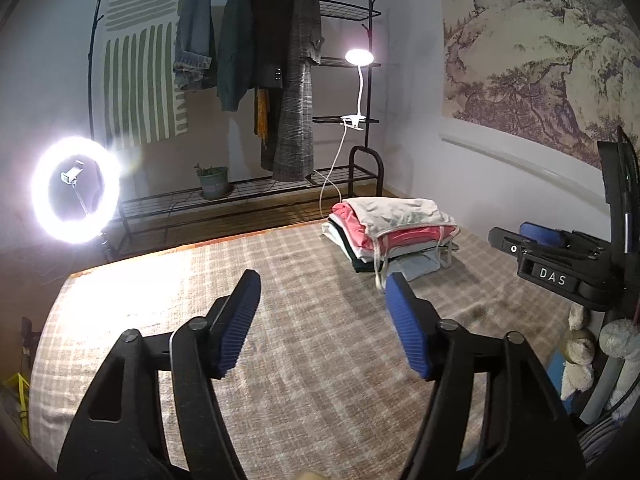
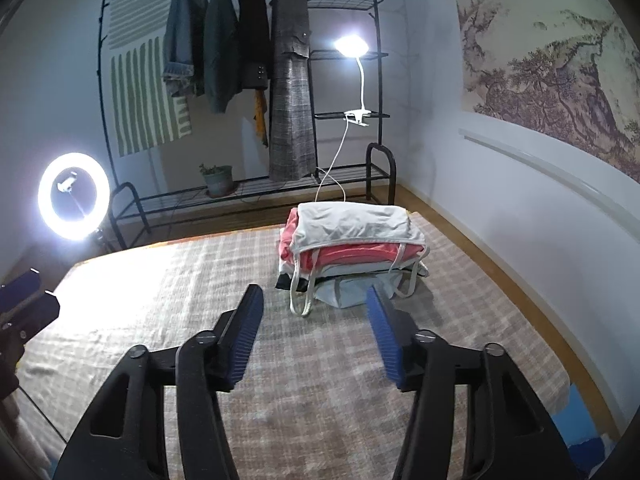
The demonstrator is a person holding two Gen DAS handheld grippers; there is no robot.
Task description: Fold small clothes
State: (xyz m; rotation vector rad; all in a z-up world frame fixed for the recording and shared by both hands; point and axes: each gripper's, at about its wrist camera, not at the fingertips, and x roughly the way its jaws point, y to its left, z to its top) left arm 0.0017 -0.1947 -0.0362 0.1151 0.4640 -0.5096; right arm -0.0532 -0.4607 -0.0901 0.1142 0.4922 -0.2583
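A stack of folded small clothes [image 1: 394, 232] [image 2: 352, 248] lies at the far right of the checked bed cover [image 1: 304, 352] [image 2: 320, 392]. A white strappy top is uppermost, over pink, white and dark pieces. My left gripper [image 1: 324, 286] hovers over the bare cover, short of the stack, open with nothing between its blue pads. My right gripper [image 2: 314, 298] points at the stack's near edge, open and empty as well. In the left wrist view the right gripper [image 1: 556, 256] shows at the right edge.
A black clothes rack [image 1: 256, 80] [image 2: 248, 80] with hanging coats stands behind the bed, a small potted plant [image 1: 214, 182] on its low shelf. A ring light [image 1: 76, 190] [image 2: 74, 196] glows at left; a clip lamp [image 1: 359, 58] [image 2: 351, 46] shines above. Plush toys [image 1: 580, 352] lie at right.
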